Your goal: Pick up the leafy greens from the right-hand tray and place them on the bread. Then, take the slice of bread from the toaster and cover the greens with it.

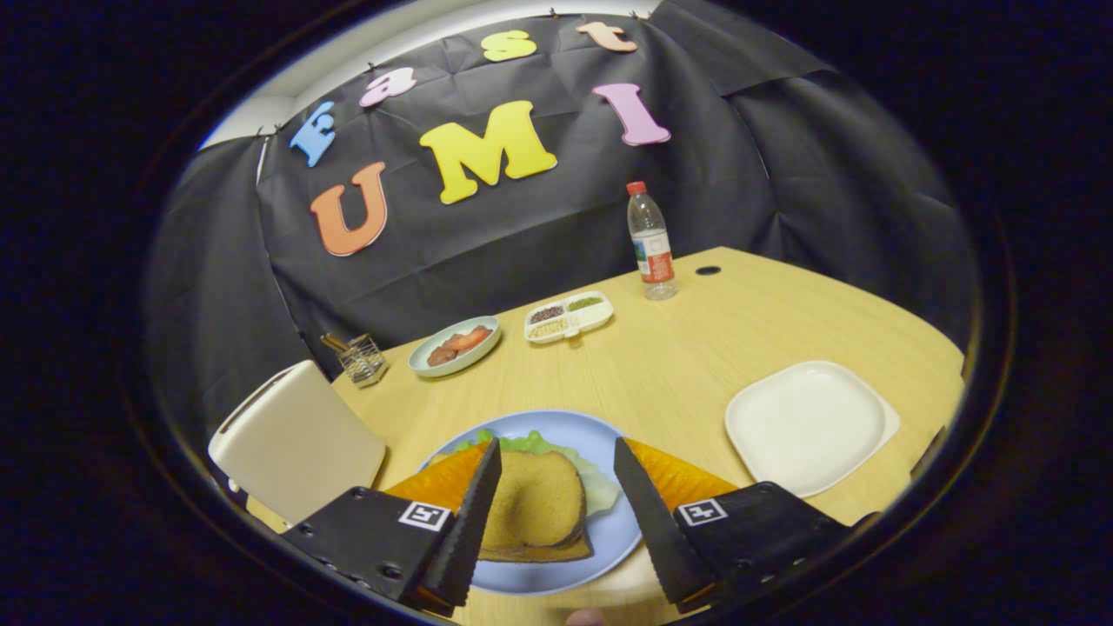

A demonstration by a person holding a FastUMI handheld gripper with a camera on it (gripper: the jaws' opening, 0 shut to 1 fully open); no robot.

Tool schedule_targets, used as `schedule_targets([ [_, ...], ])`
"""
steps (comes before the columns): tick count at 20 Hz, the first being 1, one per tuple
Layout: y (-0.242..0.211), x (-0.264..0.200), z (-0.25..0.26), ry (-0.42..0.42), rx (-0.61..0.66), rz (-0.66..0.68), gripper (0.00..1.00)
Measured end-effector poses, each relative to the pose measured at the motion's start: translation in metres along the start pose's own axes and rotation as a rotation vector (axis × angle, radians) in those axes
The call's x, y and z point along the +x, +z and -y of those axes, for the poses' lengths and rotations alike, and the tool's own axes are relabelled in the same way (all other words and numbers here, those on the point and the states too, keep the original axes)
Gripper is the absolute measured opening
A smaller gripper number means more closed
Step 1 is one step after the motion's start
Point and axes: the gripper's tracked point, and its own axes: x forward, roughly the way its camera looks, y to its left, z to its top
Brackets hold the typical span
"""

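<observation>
A blue plate (600, 435) lies just ahead of my fingers. On it a lower bread slice (535, 551) carries leafy greens (596, 487), and a second bread slice (532, 502) rests on top of the greens. My gripper (556, 474) is open, its two fingers standing to either side of the stacked bread without touching it. The cream toaster (296, 443) stands to the left of the plate, beside my left finger. A white square tray (809, 426) sits to the right, bare.
Further back on the wooden table (696, 348) are a pale green bowl (455, 345) with red and brown pieces, a white divided dish (569, 316) of grains, a water bottle (652, 243) and a small wire holder (361, 358).
</observation>
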Motion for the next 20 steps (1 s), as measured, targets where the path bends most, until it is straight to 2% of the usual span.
schedule_targets([
  [1, 0.013, -0.008, 0.002, -0.010, -0.036, 0.040, 0.80],
  [3, 0.044, -0.033, 0.005, -0.038, -0.118, 0.143, 0.94],
  [7, 0.087, -0.080, 0.000, -0.072, -0.242, 0.292, 0.96],
  [10, 0.107, -0.118, -0.011, -0.070, -0.281, 0.385, 0.96],
  [15, 0.114, -0.149, -0.026, -0.048, -0.287, 0.423, 0.96],
  [20, 0.114, -0.156, -0.042, -0.022, -0.284, 0.450, 0.96],
])
